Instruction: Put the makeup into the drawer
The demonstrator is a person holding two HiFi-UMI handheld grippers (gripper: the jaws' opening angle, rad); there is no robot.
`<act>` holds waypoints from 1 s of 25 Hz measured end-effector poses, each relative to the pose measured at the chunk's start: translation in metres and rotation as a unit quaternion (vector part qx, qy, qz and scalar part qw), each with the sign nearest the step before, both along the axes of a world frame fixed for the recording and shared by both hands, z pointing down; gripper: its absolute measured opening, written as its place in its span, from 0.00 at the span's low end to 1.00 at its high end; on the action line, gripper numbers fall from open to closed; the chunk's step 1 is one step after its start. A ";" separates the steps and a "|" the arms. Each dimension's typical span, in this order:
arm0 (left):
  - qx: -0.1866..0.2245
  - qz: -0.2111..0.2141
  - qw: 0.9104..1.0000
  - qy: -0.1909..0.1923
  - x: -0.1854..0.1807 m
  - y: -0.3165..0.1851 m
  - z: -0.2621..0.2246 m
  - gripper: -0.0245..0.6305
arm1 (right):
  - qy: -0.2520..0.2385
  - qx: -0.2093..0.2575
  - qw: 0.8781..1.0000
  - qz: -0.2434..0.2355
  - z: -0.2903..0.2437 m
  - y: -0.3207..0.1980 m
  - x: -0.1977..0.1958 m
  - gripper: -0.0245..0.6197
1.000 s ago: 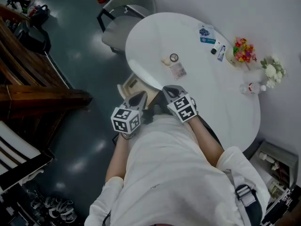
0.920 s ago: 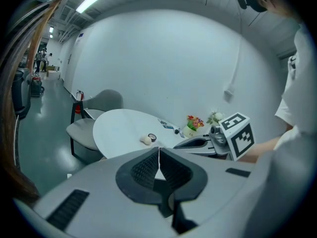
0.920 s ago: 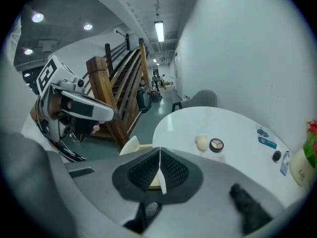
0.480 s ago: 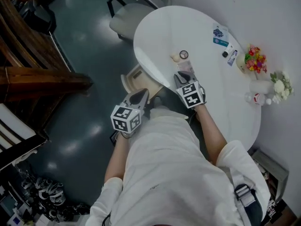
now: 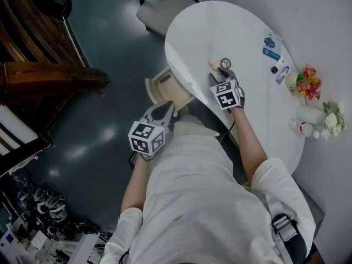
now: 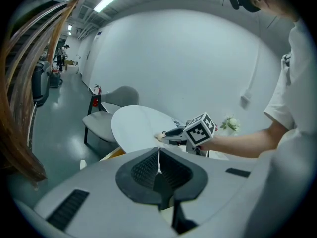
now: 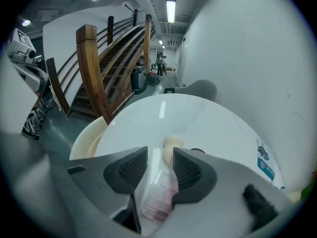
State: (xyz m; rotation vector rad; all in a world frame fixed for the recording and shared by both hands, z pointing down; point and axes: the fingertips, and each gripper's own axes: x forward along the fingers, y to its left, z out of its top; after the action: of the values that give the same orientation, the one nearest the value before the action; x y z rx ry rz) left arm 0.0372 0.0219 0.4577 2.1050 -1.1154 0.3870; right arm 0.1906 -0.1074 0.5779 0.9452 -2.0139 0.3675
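1. The white oval table (image 5: 203, 32) was seen with the makeup lying on it.
2. The left gripper (image 6: 158, 156) was held with its jaws pressed together and nothing between them.
3. The right gripper's (image 7: 159, 152) jaws had just been opening and were set apart on either side of the makeup packet (image 7: 158, 197).
4. That clear, pink-tinted packet was laid flat on the table, at 6 o'clock of a cream puff (image 7: 171, 144).
5. The print on a blue card (image 5: 269, 41) could not be read.

Right gripper (image 5: 218, 77) over white round table (image 5: 198, 32)
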 end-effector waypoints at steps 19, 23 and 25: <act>-0.007 -0.020 1.000 0.003 -0.005 -0.016 0.005 0.05 | 0.055 0.021 0.998 0.013 0.025 -0.052 0.021 0.26; -0.004 -0.017 1.000 0.001 -0.006 -0.015 0.002 0.05 | 0.060 0.022 0.998 0.016 0.025 -0.054 0.024 0.24; -0.001 -0.018 1.000 0.000 -0.008 -0.015 0.000 0.05 | 0.060 0.021 0.998 0.018 0.024 -0.052 0.025 0.23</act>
State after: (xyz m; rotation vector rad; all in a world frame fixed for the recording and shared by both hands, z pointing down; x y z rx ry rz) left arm 0.0297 0.0072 0.4575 2.0811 -1.1496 0.3701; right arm 0.2158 -0.1590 0.6021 1.0072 -1.9045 0.2826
